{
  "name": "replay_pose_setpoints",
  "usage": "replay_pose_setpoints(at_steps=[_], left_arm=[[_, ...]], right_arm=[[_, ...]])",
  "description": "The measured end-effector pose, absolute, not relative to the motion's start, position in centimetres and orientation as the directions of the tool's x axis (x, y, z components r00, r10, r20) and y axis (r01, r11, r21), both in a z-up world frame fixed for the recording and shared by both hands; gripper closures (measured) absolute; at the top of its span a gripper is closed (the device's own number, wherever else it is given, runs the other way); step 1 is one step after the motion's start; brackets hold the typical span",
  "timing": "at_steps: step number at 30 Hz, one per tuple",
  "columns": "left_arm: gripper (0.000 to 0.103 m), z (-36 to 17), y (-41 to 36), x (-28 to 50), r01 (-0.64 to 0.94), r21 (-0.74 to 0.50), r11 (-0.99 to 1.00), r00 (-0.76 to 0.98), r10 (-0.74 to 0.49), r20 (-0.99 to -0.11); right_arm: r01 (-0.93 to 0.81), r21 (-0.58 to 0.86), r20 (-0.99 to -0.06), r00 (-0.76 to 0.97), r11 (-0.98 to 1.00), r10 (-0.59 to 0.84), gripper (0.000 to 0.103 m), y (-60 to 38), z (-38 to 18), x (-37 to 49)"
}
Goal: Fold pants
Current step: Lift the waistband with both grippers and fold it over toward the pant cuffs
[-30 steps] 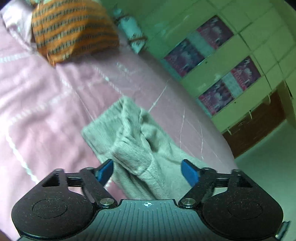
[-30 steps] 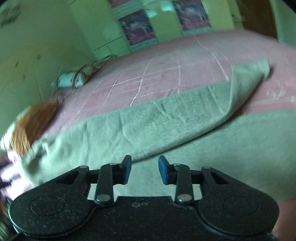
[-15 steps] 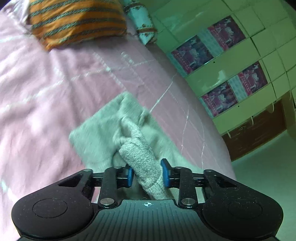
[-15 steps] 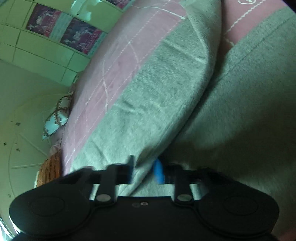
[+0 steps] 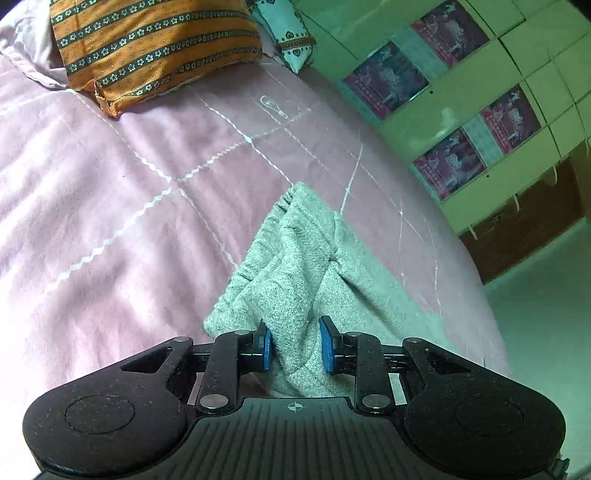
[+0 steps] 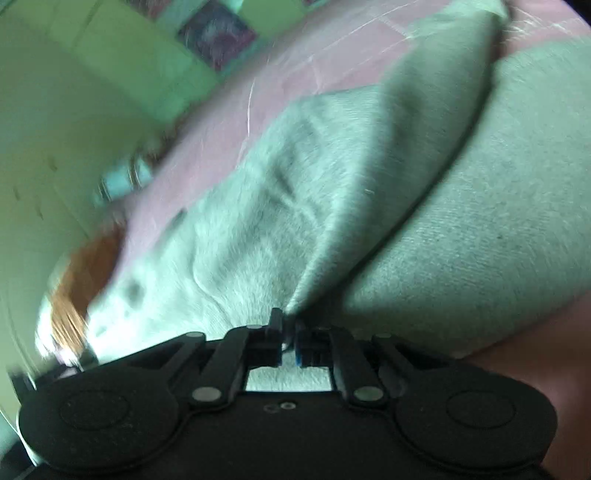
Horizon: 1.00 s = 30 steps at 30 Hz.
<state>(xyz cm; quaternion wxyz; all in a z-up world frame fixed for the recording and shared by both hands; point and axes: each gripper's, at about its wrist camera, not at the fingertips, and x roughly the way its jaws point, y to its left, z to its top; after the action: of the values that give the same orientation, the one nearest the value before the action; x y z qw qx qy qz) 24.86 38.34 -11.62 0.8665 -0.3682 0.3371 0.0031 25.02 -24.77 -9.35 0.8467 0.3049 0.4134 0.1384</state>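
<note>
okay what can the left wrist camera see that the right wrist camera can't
Only the left wrist view shows the left hand-held gripper pinching a bunched ridge of the grey pants, and the waistband gathers. Only the right wrist view shows the right hand-held gripper shut on a thin fold of the pants, with a long stretch of them spread ahead. Both show the pants, the pink bedspread, the orange pillow and the green wall panels, though the right view is blurred.

Bed (image 5: 110, 221), pink quilted cover.
Grey pants (image 5: 295, 266) bunched near the edge; orange striped pillow (image 5: 147, 48) and pale patterned pillow (image 5: 288, 33) at the far end.
</note>
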Motion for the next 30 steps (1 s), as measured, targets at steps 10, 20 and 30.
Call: replay_pose_setpoints(at_steps=[10, 20, 30], left_arm=[[0.076, -9.9, 38.2, 24.2, -0.194, -0.642, 0.742, 0.833, -0.221, -0.507], [0.076, -9.4, 37.4, 24.0, -0.215, -0.552, 0.806, 0.825, -0.152, -0.544], [0.026, -7.1, 33.3, 20.7, -0.372, -0.351, 0.859, 0.801, 0.106, -0.589]], right_arm=[[-0.086, 0.598, -0.550, 0.680, 0.797, 0.485, 0.103, -25.2, -5.3, 24.2], [-0.033, 0.595, -0.609, 0.633, 0.803, 0.477, 0.103, -24.5, -7.7, 24.3], [-0.008, 0.587, -0.613, 0.649, 0.809, 0.451, 0.085, -27.6, -6.0, 23.5]])
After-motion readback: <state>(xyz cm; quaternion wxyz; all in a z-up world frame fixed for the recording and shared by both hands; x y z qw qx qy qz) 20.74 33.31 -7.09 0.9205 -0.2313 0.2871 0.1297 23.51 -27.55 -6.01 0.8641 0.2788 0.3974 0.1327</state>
